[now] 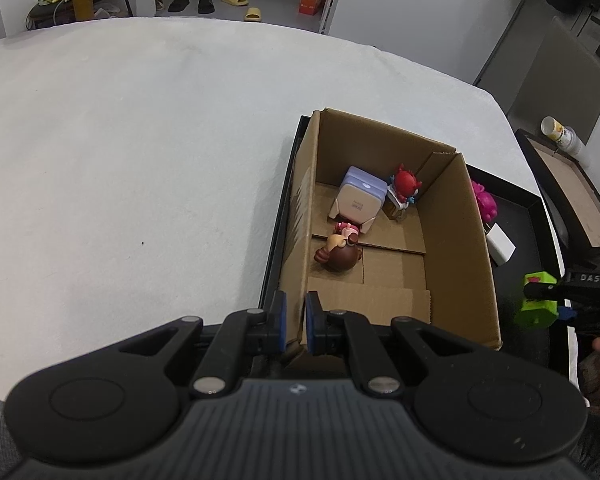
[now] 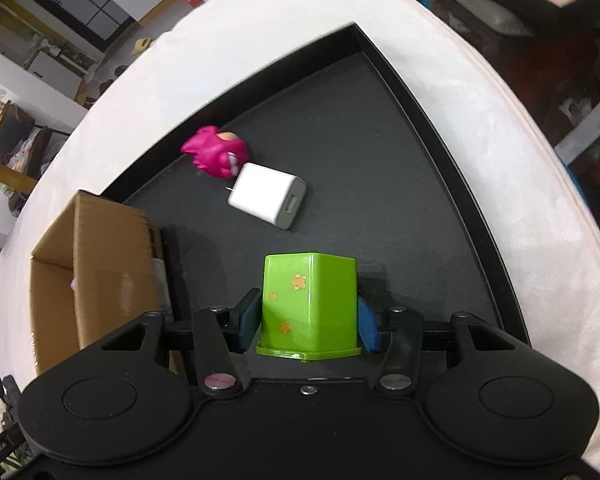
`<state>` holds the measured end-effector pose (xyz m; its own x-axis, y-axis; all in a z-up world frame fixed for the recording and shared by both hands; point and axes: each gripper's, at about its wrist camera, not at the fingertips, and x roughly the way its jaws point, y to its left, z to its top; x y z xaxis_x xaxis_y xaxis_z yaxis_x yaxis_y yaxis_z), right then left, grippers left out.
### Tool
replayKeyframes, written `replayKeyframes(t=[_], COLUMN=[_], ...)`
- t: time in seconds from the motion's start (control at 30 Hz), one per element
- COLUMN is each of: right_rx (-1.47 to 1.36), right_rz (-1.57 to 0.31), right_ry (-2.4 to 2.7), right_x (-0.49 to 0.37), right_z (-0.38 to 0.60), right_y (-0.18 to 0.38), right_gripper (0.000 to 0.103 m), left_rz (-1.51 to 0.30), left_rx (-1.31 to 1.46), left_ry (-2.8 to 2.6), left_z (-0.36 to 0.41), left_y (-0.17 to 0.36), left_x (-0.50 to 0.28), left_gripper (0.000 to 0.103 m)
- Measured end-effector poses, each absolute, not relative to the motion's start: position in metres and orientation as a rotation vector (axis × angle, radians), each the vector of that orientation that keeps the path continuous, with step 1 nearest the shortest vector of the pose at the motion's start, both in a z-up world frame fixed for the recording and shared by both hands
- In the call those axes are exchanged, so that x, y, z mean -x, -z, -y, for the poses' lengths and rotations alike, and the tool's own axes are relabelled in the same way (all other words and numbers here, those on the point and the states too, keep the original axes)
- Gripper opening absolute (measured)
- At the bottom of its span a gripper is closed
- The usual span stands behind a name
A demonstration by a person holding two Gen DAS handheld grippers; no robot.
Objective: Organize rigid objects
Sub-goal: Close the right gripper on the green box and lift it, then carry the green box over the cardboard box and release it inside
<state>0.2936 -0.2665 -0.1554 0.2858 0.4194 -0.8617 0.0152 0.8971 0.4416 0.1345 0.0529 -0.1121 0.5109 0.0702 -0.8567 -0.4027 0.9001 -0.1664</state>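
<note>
Right tongs (image 2: 309,320) clamp an upright lime-green plastic block with orange stars (image 2: 310,304); the open brown cardboard box (image 2: 96,264), pinched at its wall by closed left tongs (image 1: 295,320), lies leftward.

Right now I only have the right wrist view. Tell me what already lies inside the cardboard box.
Observer: Three things: a lavender-and-white case, a red figurine beside it at the far end, and a brown-haired doll lying nearer.
Operator: Now report on the other hand.
Observer: The left hand-held gripper is shut on the cardboard box, pinching its left wall near the front corner between the pads.
</note>
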Motion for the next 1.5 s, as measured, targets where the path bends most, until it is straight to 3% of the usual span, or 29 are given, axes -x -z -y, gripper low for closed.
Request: replayKeyframes(t=[0.8,1.5], right_rx=[-0.260,-0.096], right_rz=[-1.112,-1.027], right_ry=[-0.405,-0.512], right_x=[-0.268,-0.258], right_z=[0.216,0.134], right_y=[0.074,0.039], right_gripper=[0.049,0.049], left_rz=[-0.983,-0.951], left_rx=[0.359,0.399], left_ry=[-0.262,-0.223], left_z=[-0.055,-0.064], left_y=[0.115,0.112], left_x=[-0.130,-0.121], left_gripper=[0.008,0.008])
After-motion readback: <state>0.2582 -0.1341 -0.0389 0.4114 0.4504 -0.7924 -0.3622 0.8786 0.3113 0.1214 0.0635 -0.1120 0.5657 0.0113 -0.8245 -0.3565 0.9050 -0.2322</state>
